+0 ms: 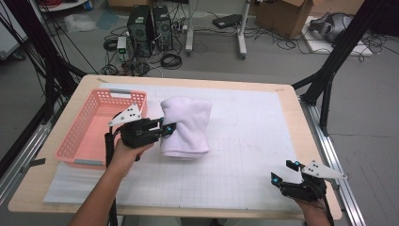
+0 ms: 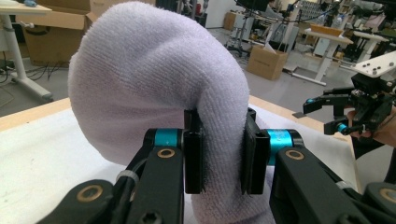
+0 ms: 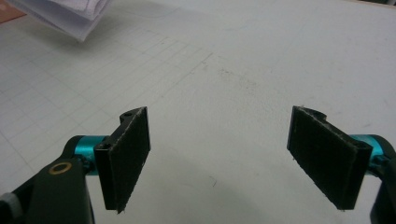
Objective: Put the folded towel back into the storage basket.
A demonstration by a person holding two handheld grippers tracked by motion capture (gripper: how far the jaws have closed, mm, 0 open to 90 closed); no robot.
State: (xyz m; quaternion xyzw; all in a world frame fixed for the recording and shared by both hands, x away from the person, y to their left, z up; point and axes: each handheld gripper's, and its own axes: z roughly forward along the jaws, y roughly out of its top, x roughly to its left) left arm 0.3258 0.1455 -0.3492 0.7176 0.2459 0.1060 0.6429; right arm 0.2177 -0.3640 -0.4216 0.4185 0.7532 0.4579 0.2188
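Observation:
A folded white towel (image 1: 185, 126) sits on the white gridded mat (image 1: 244, 141), just right of a pink basket (image 1: 94, 127). My left gripper (image 1: 165, 128) is shut on the towel's left edge; in the left gripper view the terry cloth (image 2: 154, 79) bulges up between the two black pads (image 2: 194, 161). My right gripper (image 1: 285, 171) rests open near the table's front right corner, far from the towel. In the right gripper view its pads (image 3: 128, 156) stand wide apart over bare mat, with a corner of the towel (image 3: 70, 16) at the top left.
The pink basket stands at the table's left side with nothing seen in it. The wooden table edge (image 1: 291, 92) borders the mat. Computer towers (image 1: 150, 28), cables and cardboard boxes (image 1: 287, 16) lie on the floor beyond.

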